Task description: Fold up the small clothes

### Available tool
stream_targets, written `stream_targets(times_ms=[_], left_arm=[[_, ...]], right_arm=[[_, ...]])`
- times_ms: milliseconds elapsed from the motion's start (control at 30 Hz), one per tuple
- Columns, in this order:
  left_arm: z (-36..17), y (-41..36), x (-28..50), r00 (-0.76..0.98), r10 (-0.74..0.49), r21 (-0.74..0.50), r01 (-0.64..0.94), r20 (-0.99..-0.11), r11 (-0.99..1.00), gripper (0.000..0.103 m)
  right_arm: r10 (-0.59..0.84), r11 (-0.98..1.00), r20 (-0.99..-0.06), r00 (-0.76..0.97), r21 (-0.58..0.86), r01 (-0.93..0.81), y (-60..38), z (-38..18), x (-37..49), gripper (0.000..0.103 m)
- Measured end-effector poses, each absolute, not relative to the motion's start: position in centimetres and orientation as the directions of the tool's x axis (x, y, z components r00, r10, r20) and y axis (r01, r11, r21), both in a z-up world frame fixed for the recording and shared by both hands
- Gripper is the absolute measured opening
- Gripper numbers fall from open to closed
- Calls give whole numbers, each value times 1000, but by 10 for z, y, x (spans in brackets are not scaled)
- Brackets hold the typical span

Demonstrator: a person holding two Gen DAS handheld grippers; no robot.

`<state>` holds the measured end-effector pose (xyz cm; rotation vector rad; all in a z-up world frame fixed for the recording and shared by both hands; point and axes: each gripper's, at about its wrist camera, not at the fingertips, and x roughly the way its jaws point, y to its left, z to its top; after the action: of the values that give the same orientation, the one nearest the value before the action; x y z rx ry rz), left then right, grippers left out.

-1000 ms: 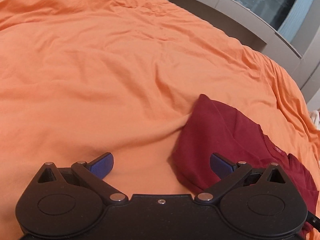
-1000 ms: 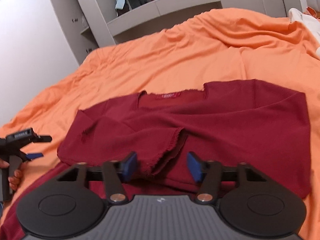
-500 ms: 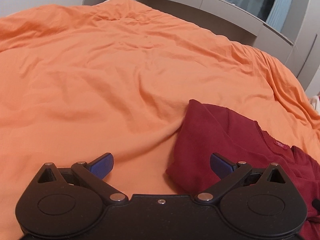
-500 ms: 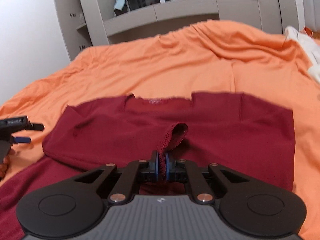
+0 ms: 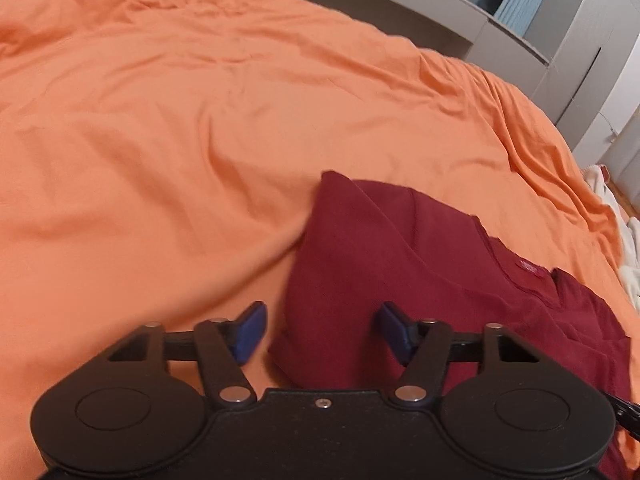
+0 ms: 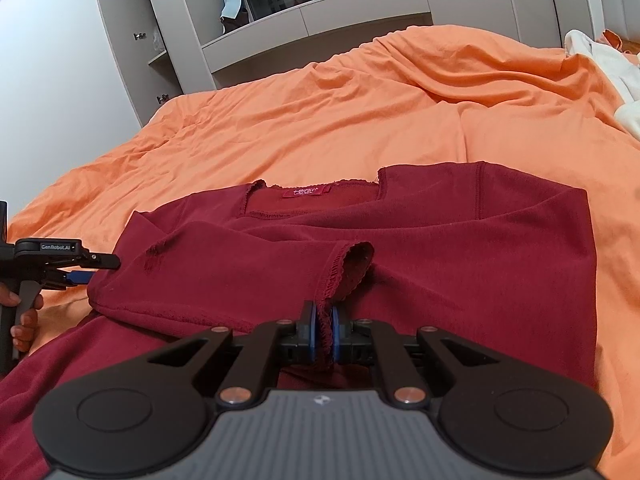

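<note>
A dark red long-sleeved shirt (image 6: 460, 248) lies partly folded on the orange bedsheet (image 6: 360, 120), neck label facing up. My right gripper (image 6: 323, 330) is shut on the frilled sleeve cuff (image 6: 352, 268) that lies across the shirt's middle. My left gripper (image 5: 320, 330) is open, its fingers either side of the folded left edge of the shirt (image 5: 360, 260). It also shows at the left of the right wrist view (image 6: 86, 268), beside the shirt's left edge.
The orange sheet (image 5: 160, 120) covers the whole bed. Grey cabinets and shelves (image 6: 320, 12) stand beyond the far edge. White cloth (image 6: 600, 64) lies at the bed's right side.
My right gripper has closed on the sleeve cuff. My left gripper has narrowed its opening and moved right, so the shirt's folded edge sits between its fingers.
</note>
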<state>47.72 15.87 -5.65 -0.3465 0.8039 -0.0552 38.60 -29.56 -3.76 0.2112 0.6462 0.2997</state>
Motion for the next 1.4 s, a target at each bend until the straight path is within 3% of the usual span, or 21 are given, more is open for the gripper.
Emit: stream_targets(times_ms=[67,233,300,333,367,467,633,767,900,1000,1100,1167,1233,1333,1400], left_arm=[[-54,159,478,664,-202,-334,-76,-720,939,73],[-54,166,472,635,-204,-342,-102,-746,934,73],[-58,172,470,628,-226,-378,-116,-745,919,69],[-59,174,470,626,-233,-390,-124,-744,912,59],[-61,175,470,628,-236,-398,-128,-742,908,42],[-58,173,469,650,-217,-396,-142,-728,907,14],[-40,166,454,715,-146,-381,-179,-683,907,9],[-46,155,457,692,-84,-296,-193,-717,935,9],[-57,156,462,672,-78,-289,-207,-736,935,10],[-56,153,462,671,-58,-261,-205,-739,944,17],[-50,149,458,670,14,-204,-246,-743,948,46],[-41,145,450,685,64,-171,-269,-726,948,75],[-29,142,439,714,87,-164,-275,-695,947,83],[-11,137,423,746,104,-173,-284,-658,943,98],[1,131,411,772,101,-182,-272,-628,945,101]], right_arm=[[339,935,-558,758,286,-208,-296,-37,386,9],[338,936,-559,757,284,-208,-295,-38,386,9],[337,937,-561,757,282,-207,-295,-38,386,10],[336,937,-561,757,282,-207,-295,-39,385,10],[336,937,-561,757,282,-206,-295,-39,385,10],[333,938,-559,760,280,-205,-294,-39,384,10],[319,945,-559,765,252,-210,-291,-39,382,10],[311,948,-565,764,237,-211,-289,-39,382,10],[309,949,-565,765,234,-211,-290,-39,381,10],[310,949,-558,770,230,-215,-290,-35,377,14],[317,948,-538,781,214,-237,-289,-27,367,36],[325,945,-515,793,203,-256,-288,-21,357,55],[332,943,-501,800,188,-273,-287,-15,348,62],[338,941,-469,816,156,-300,-286,-3,329,82],[341,939,-439,831,126,-319,-285,5,315,93]])
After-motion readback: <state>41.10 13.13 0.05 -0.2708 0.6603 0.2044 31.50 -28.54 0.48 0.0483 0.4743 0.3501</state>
